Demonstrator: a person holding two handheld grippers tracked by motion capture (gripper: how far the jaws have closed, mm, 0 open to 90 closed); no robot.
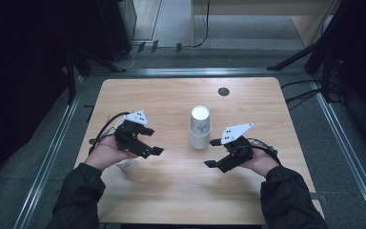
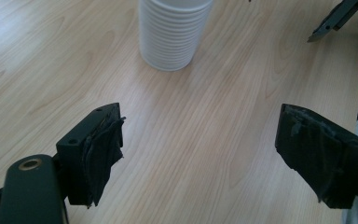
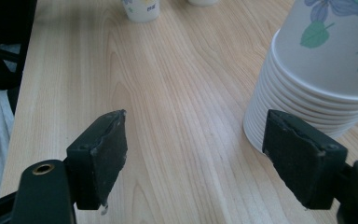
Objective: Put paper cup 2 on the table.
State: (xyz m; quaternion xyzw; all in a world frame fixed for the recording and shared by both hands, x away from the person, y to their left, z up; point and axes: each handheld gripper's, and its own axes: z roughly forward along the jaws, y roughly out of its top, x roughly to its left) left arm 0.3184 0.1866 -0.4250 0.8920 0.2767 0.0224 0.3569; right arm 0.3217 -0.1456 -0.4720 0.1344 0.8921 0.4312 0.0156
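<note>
Left gripper (image 1: 147,142), held in the person's left hand (image 1: 106,153), hovers over the wooden table (image 1: 171,191) with its two black jaws well apart and bare tabletop between them; in the left gripper view the same jaws rise from the bottom edge, their worn pads (image 2: 103,154) frayed and dark, and the right one is cut off by the frame. Right gripper (image 1: 213,153), in the right hand (image 1: 262,162), likewise stands open with nothing gripped; its jaws point toward the middle of the table. Between the two grippers, near the table's centre, stands the stack of white paper cups (image 1: 199,128), upside down and upright on its rims. In the right gripper view the stack (image 3: 317,84) lies just beside the right-hand jaw, partly behind it, so contact between the pad and the lowest rims cannot be judged; the floral print on the outermost cup is cropped at the top edge. In the left gripper view the stack (image 2: 172,35) stands well ahead of the jaws, its upper part cut off. Two further cups (image 3: 141,9) at the far edge of the right gripper view show only their lower portions. A white object (image 1: 125,165) beneath the left hand is mostly hidden and cannot be identified.
</note>
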